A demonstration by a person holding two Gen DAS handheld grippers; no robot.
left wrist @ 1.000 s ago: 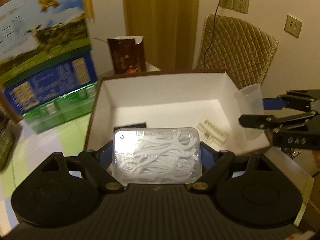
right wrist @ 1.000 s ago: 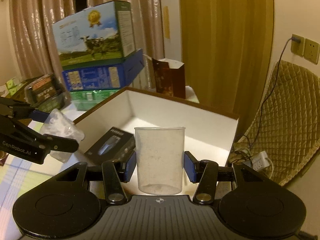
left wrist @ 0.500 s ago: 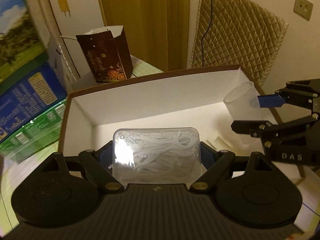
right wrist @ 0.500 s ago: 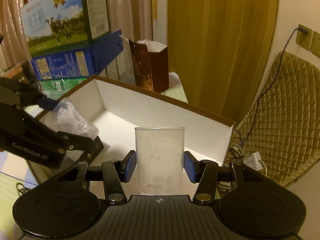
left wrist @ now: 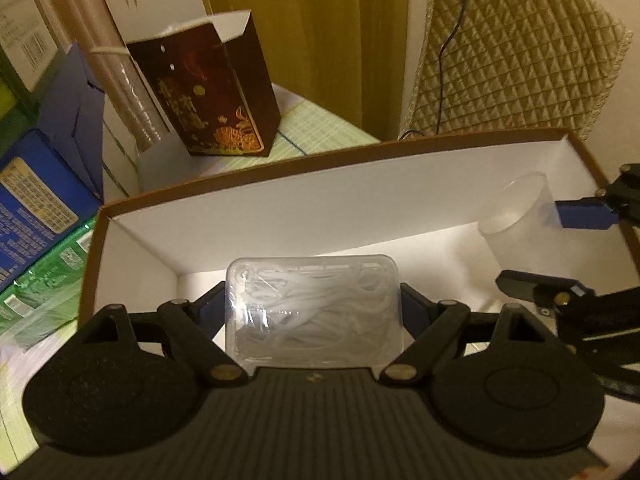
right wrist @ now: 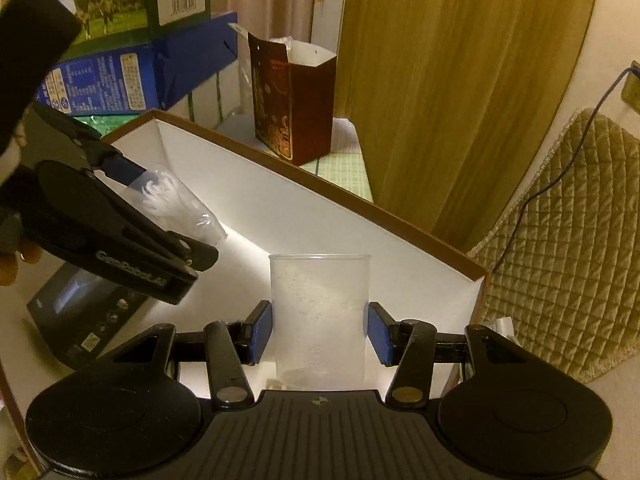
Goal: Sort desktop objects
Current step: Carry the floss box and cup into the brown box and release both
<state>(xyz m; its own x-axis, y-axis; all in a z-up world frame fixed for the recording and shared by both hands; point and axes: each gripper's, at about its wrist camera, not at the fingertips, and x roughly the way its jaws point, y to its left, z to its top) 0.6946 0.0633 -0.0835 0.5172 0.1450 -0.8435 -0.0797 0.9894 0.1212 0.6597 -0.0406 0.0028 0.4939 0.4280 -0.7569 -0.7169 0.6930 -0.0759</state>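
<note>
My left gripper (left wrist: 314, 312) is shut on a clear plastic case of white floss picks (left wrist: 312, 312), held over the open brown-rimmed white box (left wrist: 280, 208). In the right wrist view the same case (right wrist: 176, 208) hangs at the left inside the box. My right gripper (right wrist: 319, 334) is shut on a frosted plastic cup (right wrist: 319, 312), upright over the box's right part; the cup (left wrist: 520, 224) also shows at the right in the left wrist view. A dark flat box (right wrist: 80, 312) lies on the white box's floor under the left gripper.
A dark red paper gift bag (left wrist: 212, 92) stands behind the white box (right wrist: 280, 216). Stacked blue and green cartons (left wrist: 32, 200) sit to the left. A quilted chair back (left wrist: 516, 60) with a cable and a yellow curtain (right wrist: 440, 80) lie beyond.
Both grippers moved forward and down over the white box, each keeping its grip. The box interior now fills more of both views; the cartons slid off to the left.
</note>
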